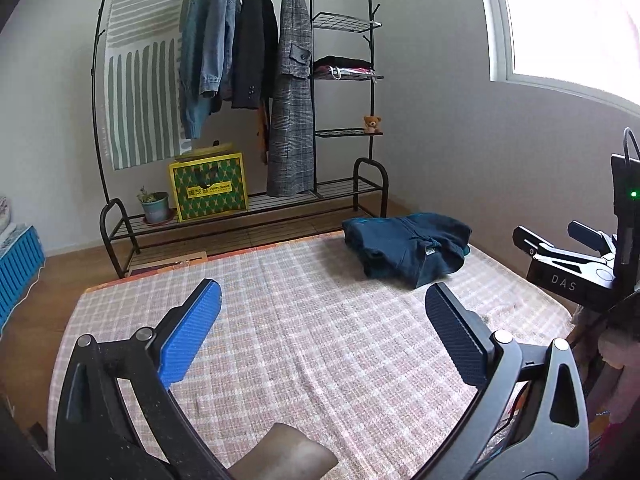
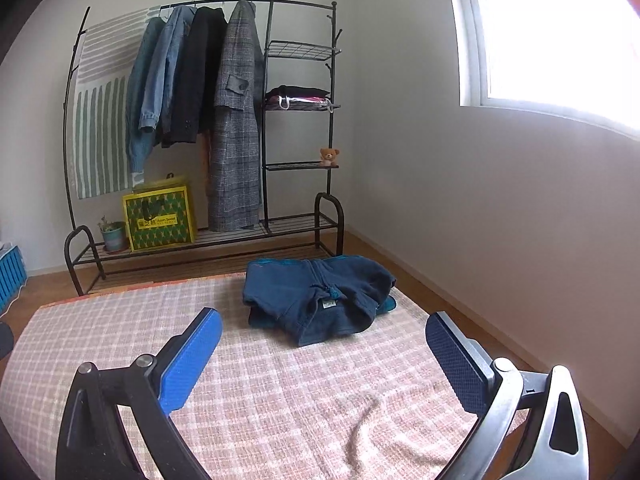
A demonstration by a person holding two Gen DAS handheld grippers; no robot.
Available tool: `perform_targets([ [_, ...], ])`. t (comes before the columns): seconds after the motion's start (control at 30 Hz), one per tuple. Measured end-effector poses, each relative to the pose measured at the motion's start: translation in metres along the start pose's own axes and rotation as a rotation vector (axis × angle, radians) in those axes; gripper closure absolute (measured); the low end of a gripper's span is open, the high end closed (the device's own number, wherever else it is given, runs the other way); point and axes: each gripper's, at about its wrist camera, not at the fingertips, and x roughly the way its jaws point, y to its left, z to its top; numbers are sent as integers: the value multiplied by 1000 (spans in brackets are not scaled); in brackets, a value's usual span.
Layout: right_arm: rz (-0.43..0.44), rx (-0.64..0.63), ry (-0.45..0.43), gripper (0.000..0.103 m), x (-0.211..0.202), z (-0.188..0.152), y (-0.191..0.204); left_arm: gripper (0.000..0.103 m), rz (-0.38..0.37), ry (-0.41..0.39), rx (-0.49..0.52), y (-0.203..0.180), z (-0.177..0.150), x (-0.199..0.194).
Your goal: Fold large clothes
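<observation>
A dark blue fleece garment (image 1: 406,246) lies folded in a compact bundle at the far right part of a pink checked cloth (image 1: 304,344). My left gripper (image 1: 323,294) stands open over the cloth, short of the garment, with nothing between its blue pads. The other gripper's body shows at the right edge of the left wrist view. In the right wrist view the same folded garment (image 2: 318,298) lies ahead, on the checked cloth (image 2: 280,400). My right gripper (image 2: 324,324) is open and empty, its fingertips just short of the bundle's near edge.
A black clothes rack (image 1: 240,92) with hanging coats stands against the far wall, with a yellow-green bag (image 1: 208,188), a potted plant (image 1: 154,206) and a small teddy bear (image 1: 372,124) on it. A blue crate (image 1: 18,268) sits at the left. A bright window (image 2: 560,32) is at the right.
</observation>
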Motion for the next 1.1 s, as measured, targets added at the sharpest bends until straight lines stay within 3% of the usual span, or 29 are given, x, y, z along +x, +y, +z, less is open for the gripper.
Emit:
perform_targets([
  [1.1, -4, -9, 61, 0, 23, -11, 4, 0, 8, -3, 0, 5, 6, 2],
])
